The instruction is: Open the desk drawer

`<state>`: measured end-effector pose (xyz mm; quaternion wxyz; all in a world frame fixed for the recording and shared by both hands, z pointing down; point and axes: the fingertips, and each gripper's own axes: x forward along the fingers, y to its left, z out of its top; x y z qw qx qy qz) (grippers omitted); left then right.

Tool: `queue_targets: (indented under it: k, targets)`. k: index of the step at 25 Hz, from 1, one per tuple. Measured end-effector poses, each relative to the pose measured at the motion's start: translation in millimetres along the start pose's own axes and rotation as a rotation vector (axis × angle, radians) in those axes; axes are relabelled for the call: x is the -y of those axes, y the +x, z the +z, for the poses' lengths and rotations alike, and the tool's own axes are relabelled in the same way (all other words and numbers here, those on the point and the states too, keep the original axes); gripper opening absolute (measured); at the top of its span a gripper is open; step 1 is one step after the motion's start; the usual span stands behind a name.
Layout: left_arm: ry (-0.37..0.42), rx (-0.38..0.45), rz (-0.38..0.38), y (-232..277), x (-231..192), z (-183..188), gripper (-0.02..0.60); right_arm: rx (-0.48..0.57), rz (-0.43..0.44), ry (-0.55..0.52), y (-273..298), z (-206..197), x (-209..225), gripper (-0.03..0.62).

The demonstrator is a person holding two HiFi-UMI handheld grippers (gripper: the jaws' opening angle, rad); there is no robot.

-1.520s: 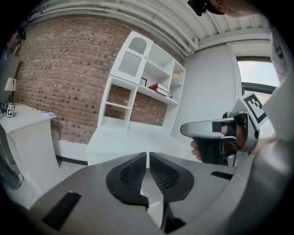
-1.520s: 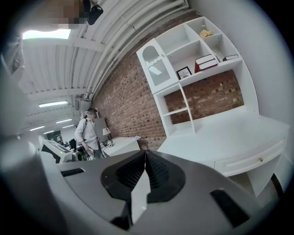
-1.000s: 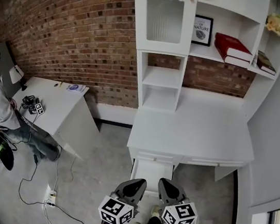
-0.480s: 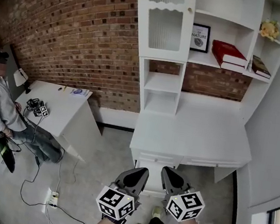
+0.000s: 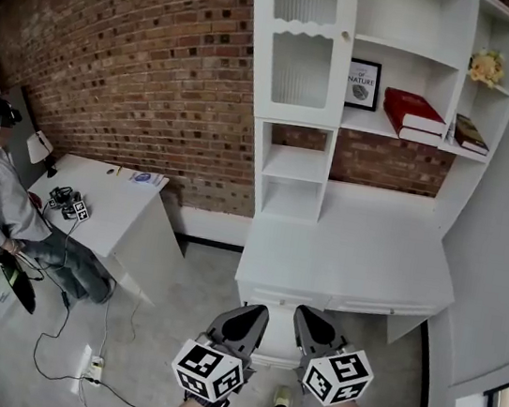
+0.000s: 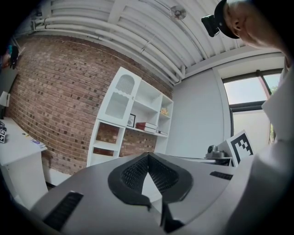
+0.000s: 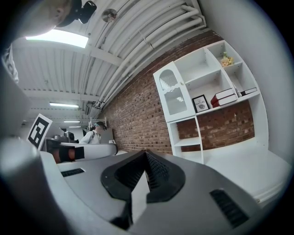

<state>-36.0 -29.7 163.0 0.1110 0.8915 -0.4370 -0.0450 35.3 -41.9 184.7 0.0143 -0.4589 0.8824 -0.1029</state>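
Note:
The white desk [image 5: 352, 250] with its hutch stands against the brick wall. Two shallow drawer fronts, left [image 5: 280, 296] and right [image 5: 377, 307], run under its front edge and both look closed. My left gripper [image 5: 261, 311] and right gripper [image 5: 301, 311] hover side by side just short of that edge, in front of the left drawer. Both are shut with nothing in them, and neither touches the desk. The left gripper view shows its pads [image 6: 148, 155] met at the tip, with the hutch [image 6: 133, 114] beyond. The right gripper [image 7: 145, 151] looks the same, with the desk top [image 7: 248, 165] off to its right.
A white panel [image 5: 278, 336] sits under the desk below the grippers. A seated person [image 5: 7, 208] and a small white table [image 5: 108, 200] are at the left. Cables and a power strip [image 5: 97, 359] lie on the floor. A grey wall [image 5: 506, 235] closes the right side.
Both grippers have risen together and stayed shut. The head view has tilted, so the desk sits a little lower in the picture.

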Motion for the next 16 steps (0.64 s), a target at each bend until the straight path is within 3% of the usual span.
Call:
queue_targets:
  k: [16]
  targets:
    - [-0.019,0.002,0.01,-1.6,-4.1,-9.7,0.012,-0.019,-0.006,-0.025,0.7,-7.7,-1.4,0.017]
